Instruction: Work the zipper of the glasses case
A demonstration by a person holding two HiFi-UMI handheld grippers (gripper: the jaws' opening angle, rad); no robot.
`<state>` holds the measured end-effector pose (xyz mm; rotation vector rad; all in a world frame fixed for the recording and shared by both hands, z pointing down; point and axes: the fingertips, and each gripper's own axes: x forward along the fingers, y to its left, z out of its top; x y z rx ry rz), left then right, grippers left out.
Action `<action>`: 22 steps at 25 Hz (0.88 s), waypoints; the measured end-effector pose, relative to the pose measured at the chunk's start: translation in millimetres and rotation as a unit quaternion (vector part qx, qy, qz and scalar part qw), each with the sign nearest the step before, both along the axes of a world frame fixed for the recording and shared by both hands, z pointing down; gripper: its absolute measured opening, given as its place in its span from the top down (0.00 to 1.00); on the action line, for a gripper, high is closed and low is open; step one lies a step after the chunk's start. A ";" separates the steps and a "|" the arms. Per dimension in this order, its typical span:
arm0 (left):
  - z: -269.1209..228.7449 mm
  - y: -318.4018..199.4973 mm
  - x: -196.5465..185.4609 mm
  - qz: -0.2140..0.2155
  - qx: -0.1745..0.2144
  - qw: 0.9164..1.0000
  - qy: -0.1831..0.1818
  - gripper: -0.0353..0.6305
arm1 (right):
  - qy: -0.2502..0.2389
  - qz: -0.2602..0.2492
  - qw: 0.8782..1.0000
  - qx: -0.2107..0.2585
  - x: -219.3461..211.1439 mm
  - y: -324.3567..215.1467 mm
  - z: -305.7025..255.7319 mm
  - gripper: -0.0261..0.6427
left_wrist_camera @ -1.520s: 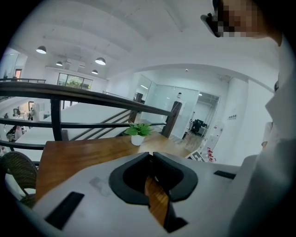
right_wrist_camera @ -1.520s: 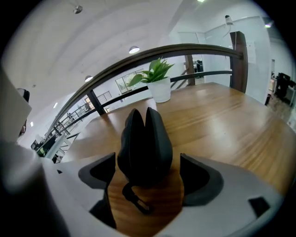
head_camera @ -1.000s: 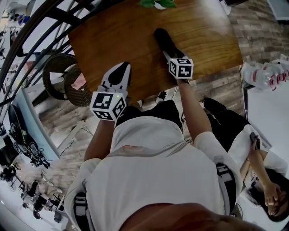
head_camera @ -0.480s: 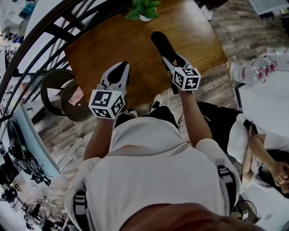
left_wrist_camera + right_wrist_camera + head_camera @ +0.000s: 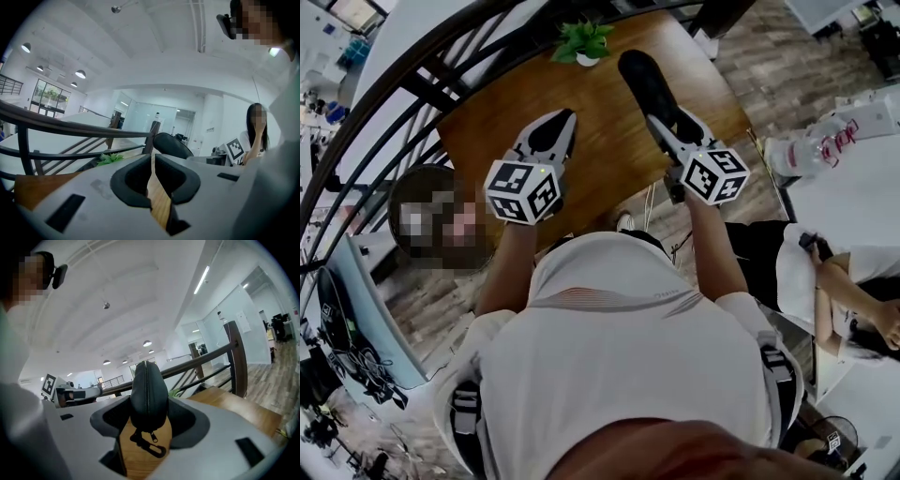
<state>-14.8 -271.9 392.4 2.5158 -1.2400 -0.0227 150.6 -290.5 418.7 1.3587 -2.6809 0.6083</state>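
We hold 2 grippers over a brown wooden table, which fills the upper centre of the head view. The L gripper sits left of centre. Its jaws are pressed together w/ nothing between the pads; in the left gripper view only a thin slit of table wood shows between them. The R gripper sits right of centre w/ its jaws part-spread, pinching the black glasses case by its near end. In the head view the case projects from those jaws toward the top centre of the frame, over the table; we cannot tell whether it touches the wood. In the right gripper view the case stands at frame centre between the 2 pads. The zipper runs down its middle toward the camera and looks closed over the visible length. The pull tab and a dark clip hang below the near end. The 2 grippers are well apart, and the L gripper is clear of the case. A potted plant stands at the table's top edge. A dark railing curves across the upper left. A seated person is at lower right.
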 end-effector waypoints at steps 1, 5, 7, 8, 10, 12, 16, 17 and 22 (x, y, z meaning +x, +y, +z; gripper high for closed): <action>-3.3 -0.5 2.2 0.003 0.004 1.000 0.000 0.90 | -0.004 0.000 1.000 0.007 0.3 1.9 -7.8 0.52; -12.0 -0.2 8.6 0.011 0.012 1.000 0.002 0.90 | -0.009 -0.003 1.000 0.025 -0.6 8.3 -26.5 0.52; -16.4 0.2 12.2 0.024 0.014 0.999 0.015 0.89 | -0.015 -0.009 0.999 0.029 -1.6 9.9 -33.1 0.52; -20.0 0.8 15.1 0.039 0.014 0.999 0.031 0.89 | -0.021 -0.015 0.999 0.029 -2.5 10.7 -36.8 0.52; -28.7 4.1 21.7 0.084 0.010 0.994 0.073 0.89 | -0.042 -0.034 0.998 0.029 -6.1 14.1 -44.7 0.52; -37.3 8.9 27.1 0.133 0.005 0.985 0.108 0.73 | -0.066 -0.064 0.995 0.026 -13.3 19.4 -52.8 0.52; -55.9 13.2 34.7 0.208 -0.015 0.961 0.182 0.52 | -0.122 -0.149 0.981 0.015 -34.3 36.4 -71.4 0.52; -60.4 13.3 36.1 0.224 -0.020 0.954 0.200 0.51 | -0.136 -0.175 0.975 0.009 -41.0 41.8 -74.9 0.52; -78.8 22.8 44.2 0.302 -0.011 0.918 0.258 0.46 | -0.186 -0.285 0.940 -0.031 -74.2 69.1 -78.5 0.52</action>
